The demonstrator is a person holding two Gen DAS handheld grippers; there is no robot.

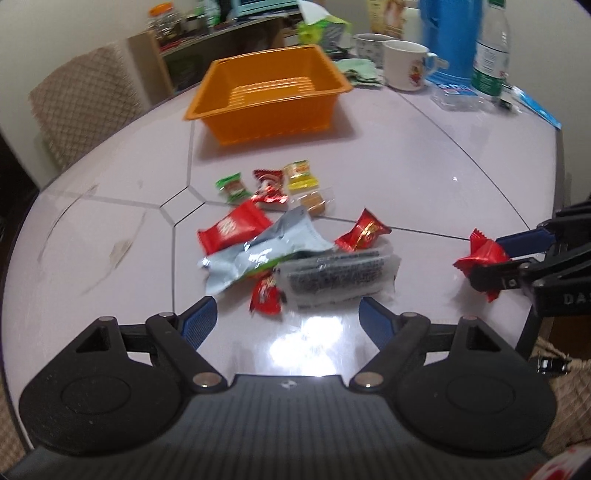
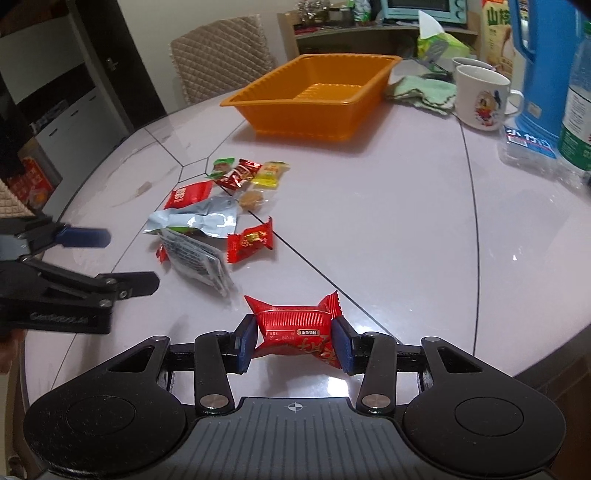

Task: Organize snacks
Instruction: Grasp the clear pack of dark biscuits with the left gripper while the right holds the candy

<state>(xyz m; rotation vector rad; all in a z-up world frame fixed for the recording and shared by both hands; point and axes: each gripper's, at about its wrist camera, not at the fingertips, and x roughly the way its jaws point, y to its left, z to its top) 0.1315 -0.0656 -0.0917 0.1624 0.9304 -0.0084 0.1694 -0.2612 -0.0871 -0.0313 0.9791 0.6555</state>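
Observation:
Several wrapped snacks lie in a loose pile (image 1: 291,236) (image 2: 218,214) on the pale table: red packets, a silver pouch (image 1: 258,251), a clear pack with black print (image 1: 336,277), a green one and a yellow one. An empty orange basket (image 1: 269,92) (image 2: 314,99) stands behind the pile. My right gripper (image 2: 295,341) (image 1: 491,258) is shut on a red snack packet (image 2: 295,325) (image 1: 480,258), held just off the table. My left gripper (image 1: 286,321) (image 2: 129,258) stands open just short of the pile, with nothing between its fingers.
Two white mugs (image 1: 406,64) (image 2: 480,99), a blue jug (image 1: 448,37), a water bottle (image 1: 491,55), a green cloth (image 2: 421,92) and a tissue pack (image 1: 321,29) crowd the table's far right. A quilted chair (image 1: 85,107) (image 2: 221,55) stands behind the table's far left edge.

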